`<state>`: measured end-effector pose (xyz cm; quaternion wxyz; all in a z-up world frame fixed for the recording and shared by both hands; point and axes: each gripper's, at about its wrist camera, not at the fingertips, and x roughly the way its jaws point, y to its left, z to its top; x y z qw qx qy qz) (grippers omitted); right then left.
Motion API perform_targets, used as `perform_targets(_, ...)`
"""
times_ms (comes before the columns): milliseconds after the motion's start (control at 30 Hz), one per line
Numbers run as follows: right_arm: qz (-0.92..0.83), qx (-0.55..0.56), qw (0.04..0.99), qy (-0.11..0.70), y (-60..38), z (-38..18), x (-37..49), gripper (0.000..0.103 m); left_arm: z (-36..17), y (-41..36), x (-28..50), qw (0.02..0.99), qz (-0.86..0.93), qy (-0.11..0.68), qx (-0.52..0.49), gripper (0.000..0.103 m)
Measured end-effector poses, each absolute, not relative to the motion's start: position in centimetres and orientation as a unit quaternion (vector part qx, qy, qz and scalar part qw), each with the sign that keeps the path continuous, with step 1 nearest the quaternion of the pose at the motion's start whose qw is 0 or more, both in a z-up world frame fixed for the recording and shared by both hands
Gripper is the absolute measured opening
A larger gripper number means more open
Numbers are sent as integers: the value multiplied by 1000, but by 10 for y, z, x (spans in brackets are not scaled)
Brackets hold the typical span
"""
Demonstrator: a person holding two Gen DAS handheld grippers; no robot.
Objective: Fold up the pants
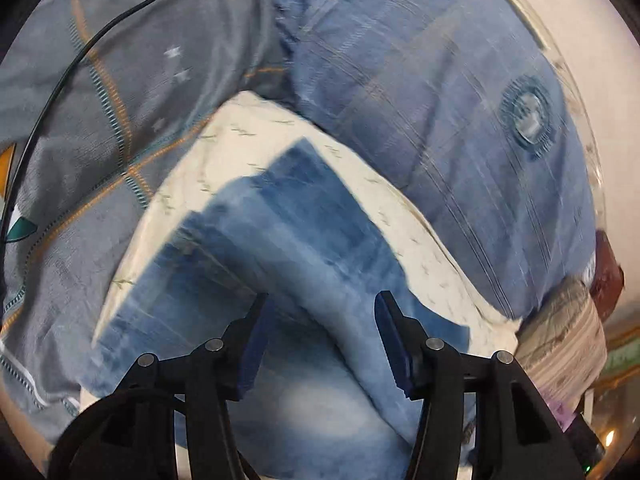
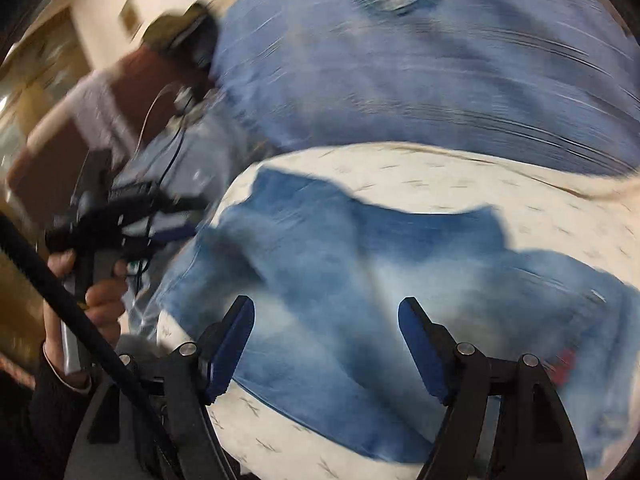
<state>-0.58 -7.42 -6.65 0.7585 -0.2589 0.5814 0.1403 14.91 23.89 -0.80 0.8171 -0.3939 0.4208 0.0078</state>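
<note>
Blue jeans [image 1: 288, 216] lie partly folded on a white patterned sheet [image 1: 224, 132], blurred by motion. My left gripper [image 1: 323, 296] is open just above them, and a raised fold of denim runs between its blue pads without being pinched. In the right wrist view the jeans [image 2: 340, 248] spread across the white sheet [image 2: 440, 176]. My right gripper [image 2: 326, 300] hangs open over their pale middle with nothing held. At that view's left edge a hand [image 2: 102, 296] holds the left gripper [image 2: 182, 218] by the jeans' edge.
A blue blanket with a round emblem [image 1: 440, 100] lies beyond the sheet, and a grey plaid cover [image 1: 120, 80] lies to the left with a black cable [image 1: 80, 52] across it. Folded cloth [image 1: 568, 320] sits at the right edge. A person [image 2: 120, 92] is at the upper left.
</note>
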Motion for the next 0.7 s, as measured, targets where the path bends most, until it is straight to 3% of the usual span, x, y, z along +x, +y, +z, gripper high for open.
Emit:
perform_targets(233, 158, -347, 703, 600, -12, -179, -1, 75, -27, 269, 157, 795, 28, 424, -433, 52)
perform_targets(300, 142, -375, 695, 596, -2, -203, 0, 71, -30, 267, 160, 791, 12, 432, -434, 52)
perform_targets(333, 136, -384, 693, 595, -1, -210, 0, 66, -33, 267, 163, 789, 4, 435, -434, 52)
perform_targets(400, 121, -409, 684, 592, 3, -227, -1, 46, -36, 269, 164, 784, -6, 441, -437, 52)
perform_targets(433, 106, -422, 681, 589, 4, -231, -1, 26, -39, 271, 165, 782, -9, 440, -441, 52)
perform_targets(467, 91, -426, 682, 588, 3, -231, 0, 18, -41, 273, 167, 779, -13, 441, -445, 52)
perform_targets(567, 83, -388, 699, 595, 3, -216, 5, 9, -44, 280, 165, 781, -15, 431, -452, 52)
perform_targets(700, 65, -353, 719, 595, 5, -200, 11, 10, -44, 284, 162, 778, -17, 423, -464, 52)
